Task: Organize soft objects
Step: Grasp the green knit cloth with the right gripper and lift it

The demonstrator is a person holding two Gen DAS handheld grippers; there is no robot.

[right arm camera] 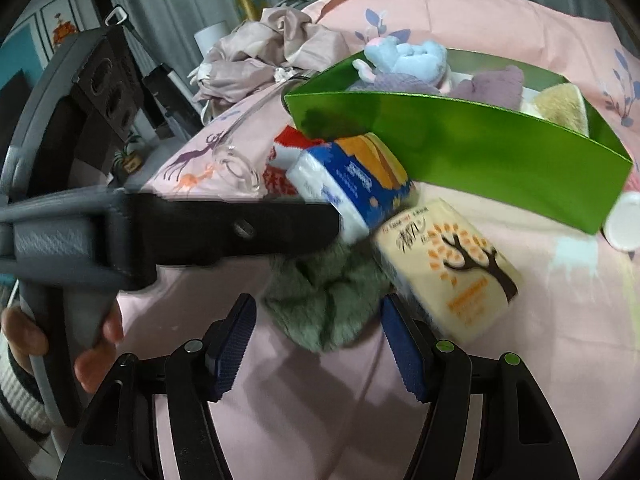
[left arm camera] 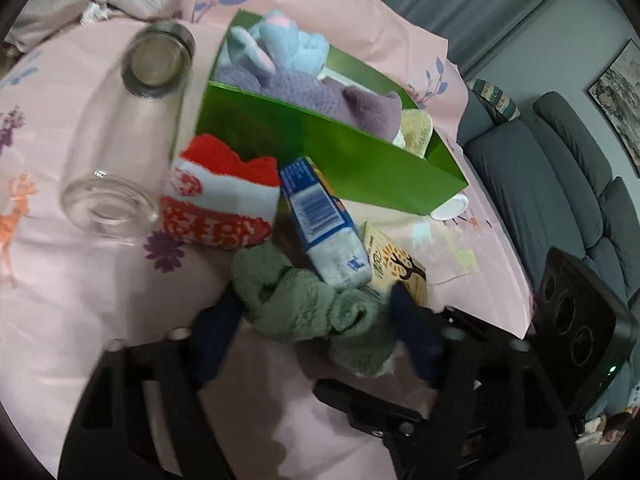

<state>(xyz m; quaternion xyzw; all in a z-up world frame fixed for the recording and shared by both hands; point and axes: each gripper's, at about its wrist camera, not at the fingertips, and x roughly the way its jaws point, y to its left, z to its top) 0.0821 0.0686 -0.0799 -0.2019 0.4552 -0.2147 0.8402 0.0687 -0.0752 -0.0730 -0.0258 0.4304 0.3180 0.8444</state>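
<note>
A fluffy green cloth (left arm camera: 304, 312) lies bunched on the pink sheet, in front of a green box (left arm camera: 360, 164). My left gripper (left arm camera: 315, 300) straddles it, jaws apart and close against its two sides. In the right wrist view the same green cloth (right arm camera: 320, 304) has its near edge between the tips of my right gripper (right arm camera: 319, 304), which is open, with a gap at its left finger. One left finger (right arm camera: 280, 228) reaches in from the left. The box holds a blue plush (left arm camera: 280, 40), a purple towel (left arm camera: 308, 92) and a beige cloth (left arm camera: 416, 132). A red and white sock (left arm camera: 220, 200) lies left of the box.
A blue tissue pack (left arm camera: 324, 220) and a yellow one (right arm camera: 448, 264) lie right behind the green cloth. A glass jar (left arm camera: 120, 152) lies on its side at left. A white cup (right arm camera: 624, 220) sits by the box's right end. Crumpled bedding (right arm camera: 272, 48) is behind.
</note>
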